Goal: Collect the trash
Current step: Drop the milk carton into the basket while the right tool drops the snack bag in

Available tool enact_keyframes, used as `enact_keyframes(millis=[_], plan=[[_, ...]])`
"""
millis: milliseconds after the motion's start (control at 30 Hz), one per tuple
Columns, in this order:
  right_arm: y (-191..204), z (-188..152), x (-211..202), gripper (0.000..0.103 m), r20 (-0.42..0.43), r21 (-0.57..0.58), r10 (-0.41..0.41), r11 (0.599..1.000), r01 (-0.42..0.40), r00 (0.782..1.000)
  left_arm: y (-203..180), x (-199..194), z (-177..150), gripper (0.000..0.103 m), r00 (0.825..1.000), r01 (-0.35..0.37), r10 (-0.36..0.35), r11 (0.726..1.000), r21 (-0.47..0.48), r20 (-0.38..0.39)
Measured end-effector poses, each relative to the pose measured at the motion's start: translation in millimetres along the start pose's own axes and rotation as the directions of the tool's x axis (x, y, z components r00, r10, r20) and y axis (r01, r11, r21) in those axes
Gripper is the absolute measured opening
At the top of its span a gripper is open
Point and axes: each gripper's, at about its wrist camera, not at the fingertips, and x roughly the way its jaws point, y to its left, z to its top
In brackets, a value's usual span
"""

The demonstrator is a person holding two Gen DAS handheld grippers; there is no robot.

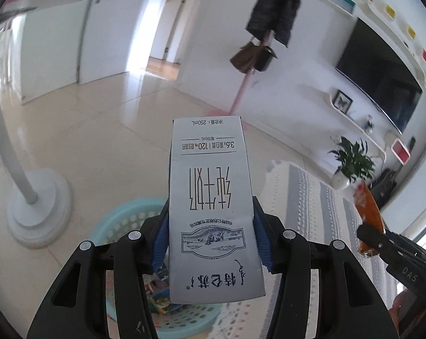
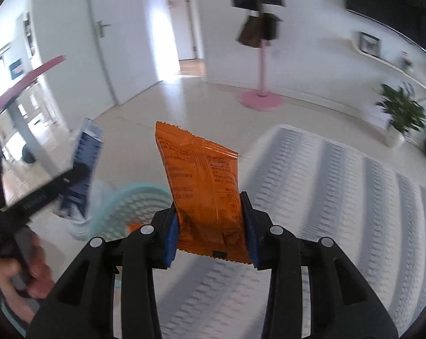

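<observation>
My left gripper (image 1: 210, 240) is shut on a grey milk carton (image 1: 210, 197) that stands up between its blue pads, held above a light blue plastic basket (image 1: 122, 220). My right gripper (image 2: 211, 231) is shut on an orange snack packet (image 2: 204, 186), its blue pads pressing both sides. In the left wrist view the orange packet (image 1: 368, 212) shows at the right, in the other gripper. In the right wrist view the carton (image 2: 84, 158) shows at the left, with the basket (image 2: 128, 206) below it and a hand (image 2: 23, 271) on the left gripper's handle.
Several colourful wrappers (image 1: 159, 288) lie inside the basket. A white lamp base (image 1: 37, 212) stands left of it. A grey striped rug (image 2: 340, 197) covers the floor to the right. A pink coat stand (image 2: 261, 96), a potted plant (image 1: 351, 161) and a TV (image 1: 382, 76) stand farther off.
</observation>
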Motion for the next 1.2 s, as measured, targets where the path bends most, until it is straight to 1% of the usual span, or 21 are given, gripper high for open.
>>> enact_keyframes(millis=[33,67,167,200,267,367,400,433,467,500,533,567,600,700,833,900,967,1000,1067,1133,1200], plan=[[13,2,6,0.036,-0.01,-0.004,0.015,1.0,-0.015,1.0,5,0,0,0.05,1.0,-0.005,0.005,1.0,-0.006,-0.007],[27,3,15,0.036,-0.026,-0.007,0.028,1.0,-0.028,0.999,11,3,-1,0.05,0.999,-0.013,0.012,1.0,-0.012,-0.031],[50,0,45,0.038,-0.095,-0.001,0.059,0.998,-0.059,0.994,31,16,-7,0.05,0.995,-0.034,0.03,0.999,-0.033,-0.097],[57,-4,59,0.039,-0.141,0.007,0.077,0.997,-0.076,0.987,37,20,-9,0.05,0.992,-0.036,0.031,0.999,-0.038,-0.121],[60,-11,80,0.039,-0.206,0.024,0.103,0.995,-0.101,0.973,48,31,-12,0.05,0.984,-0.057,0.048,0.997,-0.05,-0.17],[66,-23,109,0.042,-0.303,0.057,0.087,0.996,-0.073,0.949,65,43,-17,0.05,0.973,-0.078,0.059,0.994,-0.079,-0.224],[68,-25,115,0.043,-0.321,0.066,0.1,0.994,-0.083,0.942,69,47,-18,0.05,0.969,-0.08,0.057,0.993,-0.087,-0.241],[70,-24,118,0.045,-0.324,0.064,0.1,0.994,-0.084,0.941,73,50,-20,0.05,0.965,-0.076,0.049,0.992,-0.097,-0.257],[72,-24,119,0.05,-0.321,0.056,0.092,0.995,-0.078,0.942,76,53,-22,0.051,0.962,-0.069,0.037,0.992,-0.109,-0.271],[75,-23,119,0.055,-0.317,0.051,0.095,0.995,-0.083,0.944,77,54,-22,0.056,0.96,-0.074,0.04,0.991,-0.112,-0.278],[77,-22,119,0.06,-0.311,0.053,0.107,0.994,-0.095,0.944,77,53,-21,0.059,0.96,-0.083,0.049,0.99,-0.113,-0.277],[78,-21,118,0.063,-0.305,0.051,0.112,0.994,-0.101,0.946,78,52,-21,0.065,0.962,-0.084,0.05,0.99,-0.114,-0.27],[80,-21,116,0.064,-0.298,0.049,0.116,0.993,-0.106,0.948,80,50,-21,0.068,0.964,-0.082,0.049,0.99,-0.116,-0.261],[78,-20,108,0.064,-0.283,0.064,0.154,0.988,-0.142,0.947,77,41,-18,0.068,0.973,-0.07,0.041,0.99,-0.124,-0.226],[63,-19,87,0.065,-0.248,0.062,0.176,0.984,-0.165,0.953,63,25,-13,0.068,0.986,-0.063,0.046,0.993,-0.102,-0.157],[57,-17,76,0.07,-0.219,0.069,0.18,0.983,-0.169,0.959,56,18,-10,0.068,0.991,-0.048,0.035,0.993,-0.104,-0.126],[51,-14,68,0.077,-0.198,0.064,0.184,0.983,-0.175,0.963,48,9,-6,0.068,0.996,-0.026,0.017,0.994,-0.106,-0.088],[50,-14,64,0.079,-0.191,0.056,0.183,0.983,-0.176,0.964,44,5,-4,0.068,0.998,-0.024,0.017,0.994,-0.106,-0.066],[49,-11,58,0.086,-0.178,0.045,0.193,0.981,-0.188,0.965,39,-2,-3,0.068,0.999,-0.028,0.025,0.994,-0.109,-0.027],[47,-12,53,0.092,-0.168,0.045,0.215,0.977,-0.21,0.962,33,-3,-1,0.068,1.0,-0.019,0.017,0.993,-0.117,-0.016],[44,-14,48,0.092,-0.161,0.037,0.218,0.976,-0.215,0.963,27,-2,0,0.068,1.0,-0.015,0.013,0.994,-0.113,-0.017]])
